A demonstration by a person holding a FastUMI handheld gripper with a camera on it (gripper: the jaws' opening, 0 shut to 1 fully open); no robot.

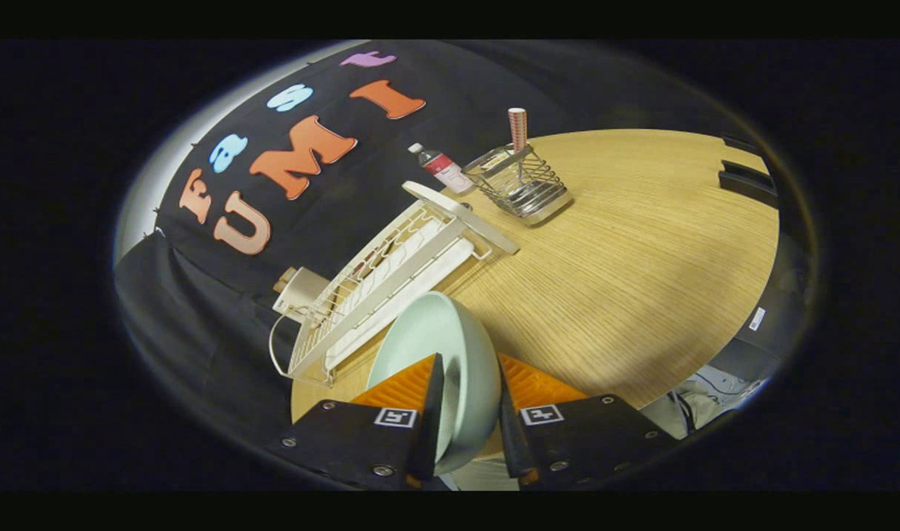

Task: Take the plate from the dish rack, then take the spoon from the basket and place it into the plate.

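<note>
Pale green plate (450, 361) sits edge-on between my gripper's (466, 413) fingers, both pressing on its rim, so I've got it clamped and lifted clear of the wooden table (641, 280). The plate is tilted, its hollow face turned toward the left finger and its rounded back toward the right finger.

Just beyond the plate, on the table, is the white wire dish rack (391, 280), running away from the fingers toward the booth wall. A flat white board-like piece (461, 215) lies across its far end; can't tell what it is. At the near left end of the rack a small white boxy thing (298, 291) stands beside it, with a thin white loop (273, 346) curving down from it, maybe a cable or handle, unclear.

Further out, past the rack's far end, a metal wire basket (522, 184) stands on the table. A utensil handle (522, 177) stands upright inside it, likely the spoon, too small to be sure. A tall striped cup stack (517, 127) rises just behind the basket. A clear bottle (441, 167) with a red label stands left of the basket, near the wall.
</note>
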